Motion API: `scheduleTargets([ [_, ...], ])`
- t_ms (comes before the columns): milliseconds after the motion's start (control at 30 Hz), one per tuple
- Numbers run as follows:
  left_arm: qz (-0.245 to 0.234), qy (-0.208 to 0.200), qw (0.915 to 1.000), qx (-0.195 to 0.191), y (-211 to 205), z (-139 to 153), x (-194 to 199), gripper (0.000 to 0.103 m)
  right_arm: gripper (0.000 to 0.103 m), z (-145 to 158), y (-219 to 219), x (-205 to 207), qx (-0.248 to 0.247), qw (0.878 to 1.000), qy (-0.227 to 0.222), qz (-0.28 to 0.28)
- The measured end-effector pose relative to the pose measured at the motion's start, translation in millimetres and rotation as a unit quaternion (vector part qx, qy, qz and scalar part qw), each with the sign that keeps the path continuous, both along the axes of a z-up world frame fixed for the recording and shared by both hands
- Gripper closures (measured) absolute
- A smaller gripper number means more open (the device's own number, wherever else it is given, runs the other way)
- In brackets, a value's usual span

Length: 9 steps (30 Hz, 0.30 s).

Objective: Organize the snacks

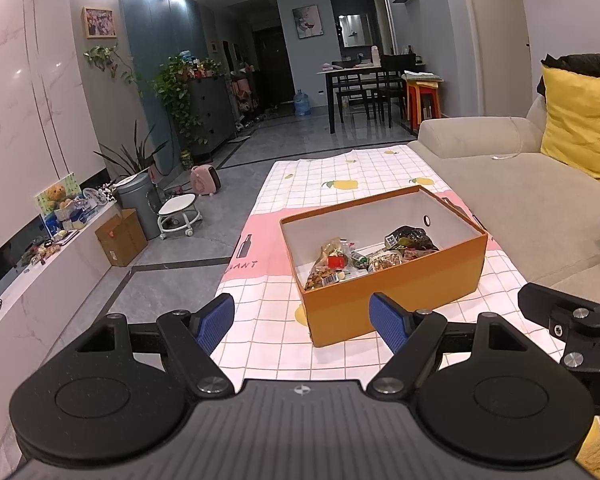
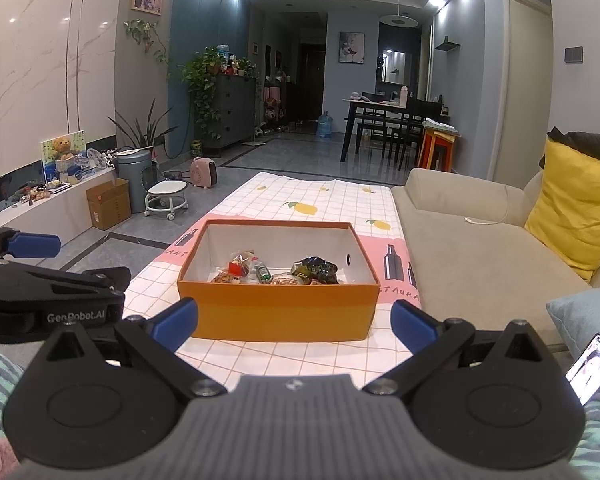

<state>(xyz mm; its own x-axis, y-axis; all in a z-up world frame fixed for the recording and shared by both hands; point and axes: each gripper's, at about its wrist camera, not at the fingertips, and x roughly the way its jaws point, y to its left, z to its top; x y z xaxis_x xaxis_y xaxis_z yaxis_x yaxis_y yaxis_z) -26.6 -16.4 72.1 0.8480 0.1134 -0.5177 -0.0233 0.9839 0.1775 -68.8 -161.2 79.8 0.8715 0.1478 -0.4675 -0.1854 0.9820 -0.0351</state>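
Observation:
An open orange box (image 1: 396,296) (image 2: 276,312) stands on a table covered with a pink and white checked cloth (image 1: 268,320) (image 2: 300,352). Inside lie several snack packets (image 1: 340,260) (image 2: 252,270), among them a dark crinkled bag (image 1: 412,238) (image 2: 316,270). My left gripper (image 1: 302,322) is open and empty, held in front of the box's near left corner. My right gripper (image 2: 294,322) is open and empty, held just in front of the box's near wall. The left gripper also shows at the left edge of the right wrist view (image 2: 32,246).
A beige sofa (image 1: 520,184) (image 2: 480,248) with a yellow cushion (image 1: 580,120) (image 2: 580,204) runs along the table's right side. A phone (image 2: 592,368) lies at the lower right. A cardboard box (image 1: 120,236), a bin and a stool stand on the floor to the left.

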Motion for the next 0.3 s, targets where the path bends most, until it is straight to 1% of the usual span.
scheduleTargets([
  [167,0.001,-0.001,1.0000,-0.004,8.3,1.1,2.3,0.013,0.004,-2.2,0.2,1.7,0.001,1.000,0.004,0.001],
  [300,0.001,-0.002,1.0000,-0.005,5.9,-2.0,0.2,0.013,0.004,-3.4,0.6,1.9,0.002,1.000,0.005,0.001],
])
